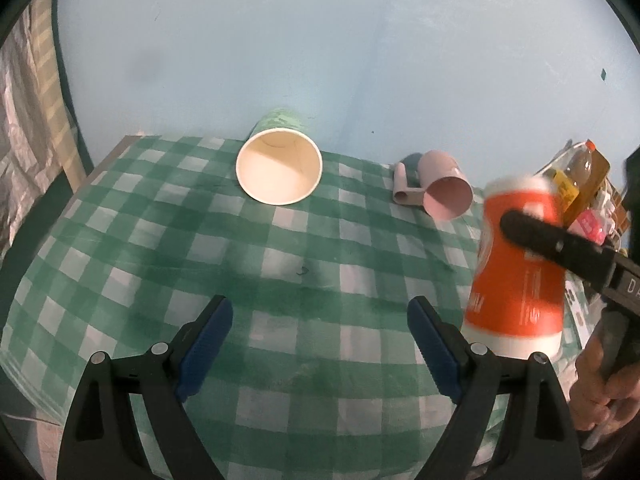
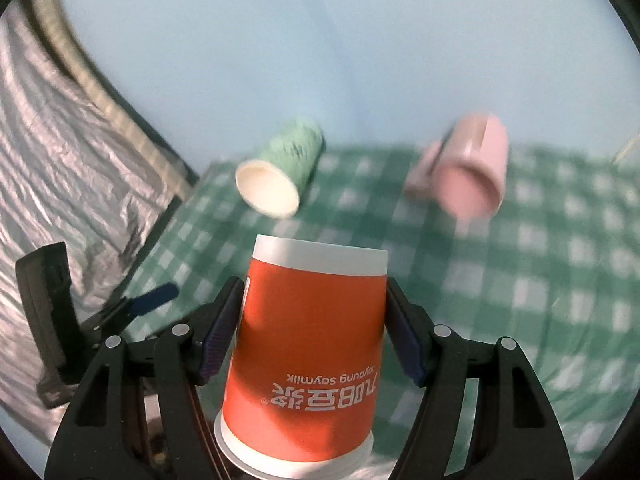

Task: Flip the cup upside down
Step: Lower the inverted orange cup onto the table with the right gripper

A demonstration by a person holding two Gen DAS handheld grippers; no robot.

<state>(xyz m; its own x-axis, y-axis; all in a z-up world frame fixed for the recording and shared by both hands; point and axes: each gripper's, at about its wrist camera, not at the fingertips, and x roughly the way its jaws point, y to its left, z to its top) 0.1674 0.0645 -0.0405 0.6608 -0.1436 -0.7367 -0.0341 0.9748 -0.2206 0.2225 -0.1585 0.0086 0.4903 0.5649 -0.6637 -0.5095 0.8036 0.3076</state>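
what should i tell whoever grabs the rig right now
Right gripper: shut on the orange cup, which is already inverted, rim down, base up. Whether its rim touches the checked tablecloth cannot be told.
Left gripper: open, holding nothing, above the cloth.
Green cup and pink mug: both on their sides at the back of the table, untouched.
Left: set the orange cup down if needed and release it.
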